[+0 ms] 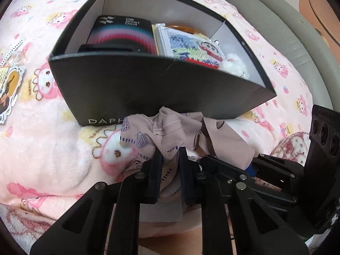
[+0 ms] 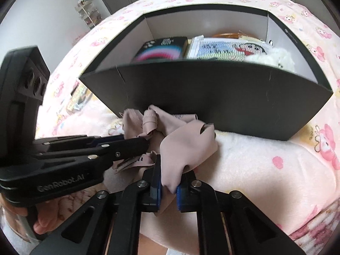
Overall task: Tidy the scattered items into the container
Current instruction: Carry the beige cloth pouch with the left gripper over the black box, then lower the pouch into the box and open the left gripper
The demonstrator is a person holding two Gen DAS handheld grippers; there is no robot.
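Nearest to the left wrist camera, the black two-finger left gripper (image 1: 169, 161) is clenched on a crumpled dusty-pink cloth with small purple print (image 1: 161, 136). Its two dark pads pinch a fold of the fabric between them, and the rest of the cloth spreads out beyond the fingertips toward the box.

From the right wrist camera, the black right gripper (image 2: 170, 176) is also clenched on the same pink cloth (image 2: 187, 146); a smooth fold of it is squeezed between the blue-edged pads. The left gripper comes in from the left side of this view and bites another part of the cloth (image 2: 136, 146). So both tools hold one piece of fabric, each at its own side, and the two grips are near each other. At the bottom left a person's fingers (image 2: 45, 223) show under the left gripper.

The cloth lies on a fluffy pink blanket with cartoon rabbit pattern (image 1: 53, 159), just in front of the near wall of a large black cardboard box with white inside (image 1: 127, 89). Whether the cloth touches this wall, I cannot tell.

Inside the box lie a black packet with a pink and blue stripe design (image 1: 125, 36), a knitted pouch with a cartoon face (image 1: 191, 48) beside it, and a white fluffy toy (image 1: 235, 65) at the right end. Left of the box, a printed sticker card (image 1: 10, 85) lies on the blanket.
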